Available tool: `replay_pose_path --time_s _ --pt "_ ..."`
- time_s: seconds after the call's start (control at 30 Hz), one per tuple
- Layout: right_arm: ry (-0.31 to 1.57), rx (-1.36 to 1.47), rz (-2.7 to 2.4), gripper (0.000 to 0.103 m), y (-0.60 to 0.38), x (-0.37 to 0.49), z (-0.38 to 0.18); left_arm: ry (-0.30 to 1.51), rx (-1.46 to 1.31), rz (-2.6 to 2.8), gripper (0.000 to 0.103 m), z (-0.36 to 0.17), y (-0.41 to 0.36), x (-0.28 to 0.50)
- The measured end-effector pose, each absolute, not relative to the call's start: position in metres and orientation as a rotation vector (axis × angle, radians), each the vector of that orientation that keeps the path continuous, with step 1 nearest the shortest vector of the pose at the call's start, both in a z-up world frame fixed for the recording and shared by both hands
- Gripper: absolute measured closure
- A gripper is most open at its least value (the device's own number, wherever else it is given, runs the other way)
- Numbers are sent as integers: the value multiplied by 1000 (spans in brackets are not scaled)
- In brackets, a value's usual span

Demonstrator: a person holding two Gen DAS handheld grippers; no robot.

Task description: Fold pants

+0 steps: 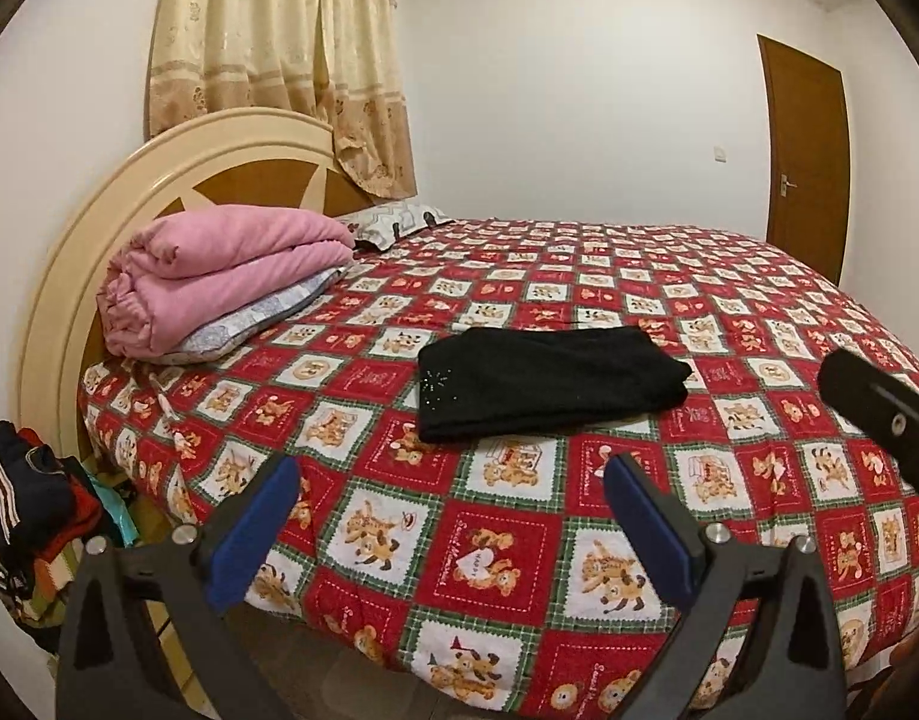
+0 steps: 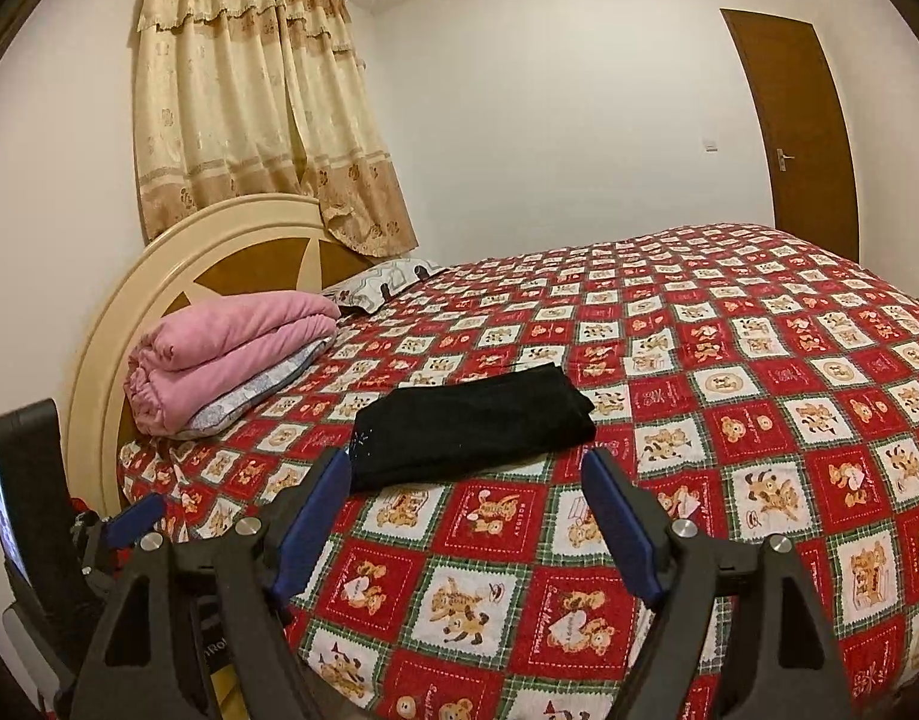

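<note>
Black pants [image 1: 549, 381] lie folded on quilt [image 1: 759, 312]; left gripper [image 1: 453, 516] and right gripper [image 2: 468, 510] spread, empty. Folding judged complete; next, withdrawal only.

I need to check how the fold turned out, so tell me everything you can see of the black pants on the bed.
The black pants lie folded into a flat, roughly rectangular bundle of several layers on the red teddy-bear bedspread, near the bed's near edge. The fabric looks soft, matte and dark, with a small sparkly starburst of dots near the left end. The edges line up fairly neatly; the right end looks slightly thicker. Only the bedspread touches them: both grippers are open and held back from them.
</note>
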State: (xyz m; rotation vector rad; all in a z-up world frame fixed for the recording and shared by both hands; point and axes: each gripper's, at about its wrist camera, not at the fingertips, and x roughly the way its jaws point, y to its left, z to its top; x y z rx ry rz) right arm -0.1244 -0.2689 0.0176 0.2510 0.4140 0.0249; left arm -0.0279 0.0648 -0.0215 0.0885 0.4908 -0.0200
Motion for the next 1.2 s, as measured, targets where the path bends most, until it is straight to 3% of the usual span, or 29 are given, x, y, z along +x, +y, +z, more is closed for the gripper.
replay_pose_path --time_s 1.2 --pt "400 276 5 22 -277 -132 17 437 98 -28 0 -15 59 -36"
